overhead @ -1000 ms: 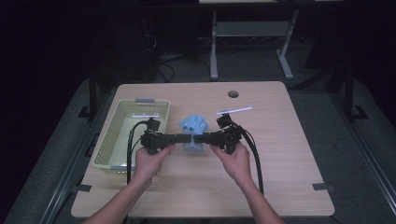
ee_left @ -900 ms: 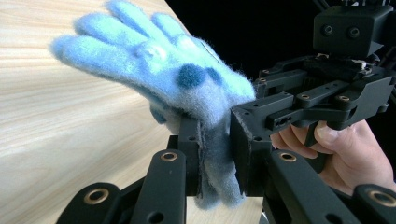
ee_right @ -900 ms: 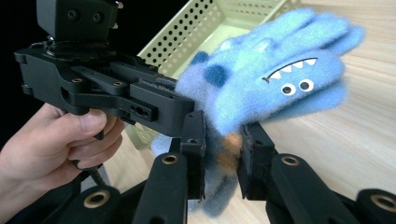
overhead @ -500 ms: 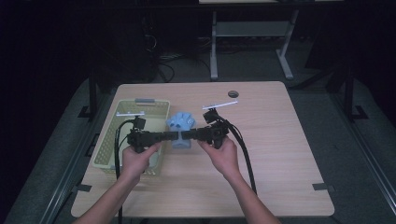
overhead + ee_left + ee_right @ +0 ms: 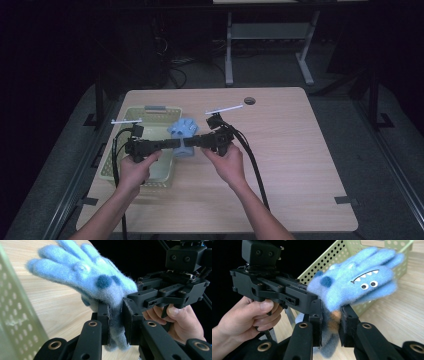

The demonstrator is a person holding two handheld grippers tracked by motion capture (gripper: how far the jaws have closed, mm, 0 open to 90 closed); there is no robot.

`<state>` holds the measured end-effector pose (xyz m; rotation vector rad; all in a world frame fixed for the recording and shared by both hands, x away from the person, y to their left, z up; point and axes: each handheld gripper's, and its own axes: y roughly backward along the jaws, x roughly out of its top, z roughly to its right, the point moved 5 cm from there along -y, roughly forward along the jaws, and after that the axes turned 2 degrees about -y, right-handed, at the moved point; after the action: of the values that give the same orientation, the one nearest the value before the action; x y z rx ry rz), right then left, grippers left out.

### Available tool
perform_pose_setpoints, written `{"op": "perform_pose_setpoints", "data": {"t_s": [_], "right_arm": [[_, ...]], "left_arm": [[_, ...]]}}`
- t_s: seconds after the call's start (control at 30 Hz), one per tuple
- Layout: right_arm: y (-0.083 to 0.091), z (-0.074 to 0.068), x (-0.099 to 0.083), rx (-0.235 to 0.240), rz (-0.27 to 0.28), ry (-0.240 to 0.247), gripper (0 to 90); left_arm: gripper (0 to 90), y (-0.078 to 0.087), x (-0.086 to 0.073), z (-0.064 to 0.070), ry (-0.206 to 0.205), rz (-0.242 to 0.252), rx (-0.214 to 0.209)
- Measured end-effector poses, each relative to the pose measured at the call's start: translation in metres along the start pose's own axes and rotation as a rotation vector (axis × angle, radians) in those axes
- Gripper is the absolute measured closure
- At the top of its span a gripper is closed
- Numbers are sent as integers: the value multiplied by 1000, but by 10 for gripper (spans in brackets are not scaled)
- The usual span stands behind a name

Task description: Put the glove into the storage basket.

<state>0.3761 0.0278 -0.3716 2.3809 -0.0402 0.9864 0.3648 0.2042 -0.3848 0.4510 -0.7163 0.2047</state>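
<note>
Above the table's [image 5: 300,165] near-left part, both grippers pinch one fuzzy blue glove [image 5: 182,135] between them: left gripper [image 5: 172,144] and right gripper [image 5: 192,142] each clamped on its cuff. Just left stands a green basket [image 5: 120,150]; the glove's fingers point far.

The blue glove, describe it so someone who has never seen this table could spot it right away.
On the wooden table, look just right of the green basket. There, both grippers pinch a fuzzy blue glove between them. Its monster face, with white teeth and eyes, sets it apart.
</note>
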Motion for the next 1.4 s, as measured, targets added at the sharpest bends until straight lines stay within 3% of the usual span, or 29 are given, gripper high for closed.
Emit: {"op": "perform_pose_setpoints", "data": {"t_s": [0.33,1.17,1.4], "right_arm": [[-18,-11,8,24,-6,6,756],[-58,-24,21,51,-34,22,759],[-73,-27,23,71,-39,5,759]], "left_arm": [[788,22,4,-8,5,10,18],[804,56,7,-28,22,14,66],[804,69,6,-37,23,12,87]]}}
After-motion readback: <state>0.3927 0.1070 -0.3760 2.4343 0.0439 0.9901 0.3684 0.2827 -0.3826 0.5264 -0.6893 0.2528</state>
